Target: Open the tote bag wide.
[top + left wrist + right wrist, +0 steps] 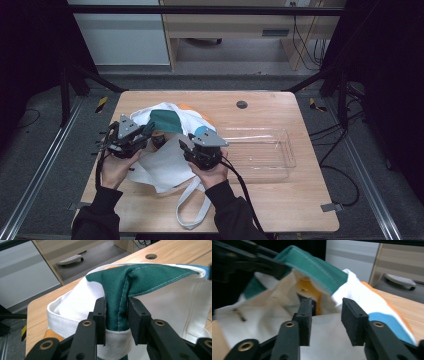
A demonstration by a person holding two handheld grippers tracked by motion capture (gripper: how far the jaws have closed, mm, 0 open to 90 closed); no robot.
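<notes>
So I've got this white tote bag [165, 150] sitting on the left half of the wooden table [280, 200], its strap loops trailing toward my side. My left gripper [117, 312] is clamped down on the bag's rim, right where the green panel [140, 277] folds up, with that cloth bunched between the jaws. My right gripper [325, 315] is spread apart, nothing pinched, hovering at the bag's mouth with the white edge just below the jaws. Inside I can make out something orange [308, 291], can't tell what. A clear plastic tray [287, 150] sits just right of the bag.
</notes>
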